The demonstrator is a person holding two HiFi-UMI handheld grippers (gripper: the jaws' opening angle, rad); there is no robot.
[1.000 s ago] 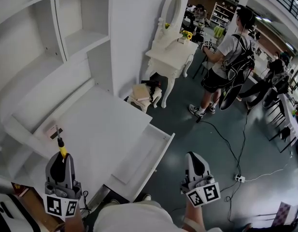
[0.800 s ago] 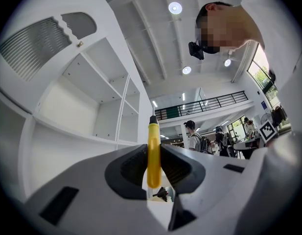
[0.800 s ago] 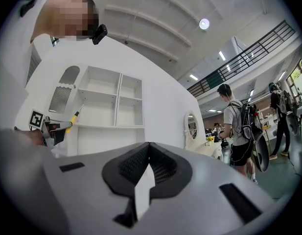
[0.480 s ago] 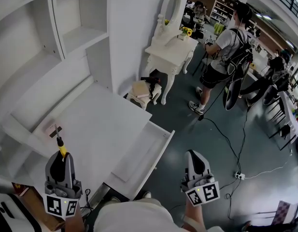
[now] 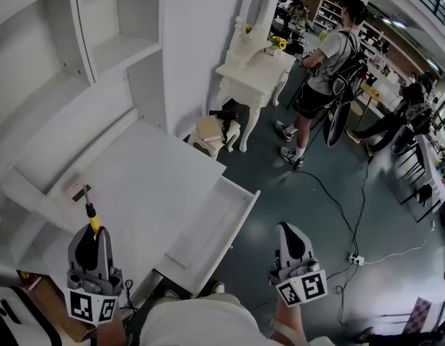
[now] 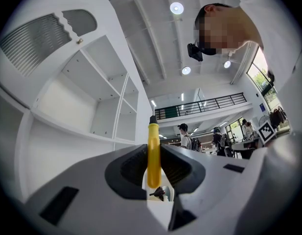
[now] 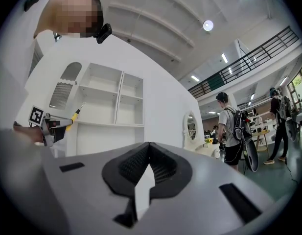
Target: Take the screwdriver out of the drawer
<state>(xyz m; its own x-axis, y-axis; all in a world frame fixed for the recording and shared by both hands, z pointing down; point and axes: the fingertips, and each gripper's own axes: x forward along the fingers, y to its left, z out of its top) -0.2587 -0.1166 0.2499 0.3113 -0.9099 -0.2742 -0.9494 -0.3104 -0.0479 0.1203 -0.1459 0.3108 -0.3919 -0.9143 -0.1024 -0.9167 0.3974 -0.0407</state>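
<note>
My left gripper is shut on a screwdriver with a yellow handle, at the lower left of the head view above the white desk. The metal shaft points up and away past the fingertips. In the left gripper view the yellow handle stands upright, clamped between the dark pads. The drawer stands pulled open under the desk's front edge, and its visible inside looks bare. My right gripper hovers over the floor to the drawer's right, shut, with nothing in it. The right gripper view also shows the screwdriver at far left.
White shelves rise behind the desk. A small pale card lies on the desk near the screwdriver tip. A dressing table with a mirror and a low stool stand beyond. A person with a backpack stands on the grey floor; cables trail there.
Both grippers have kept their places and the screwdriver stays clamped. The standing person in the background has stepped slightly, and the head view has shifted a little.
</note>
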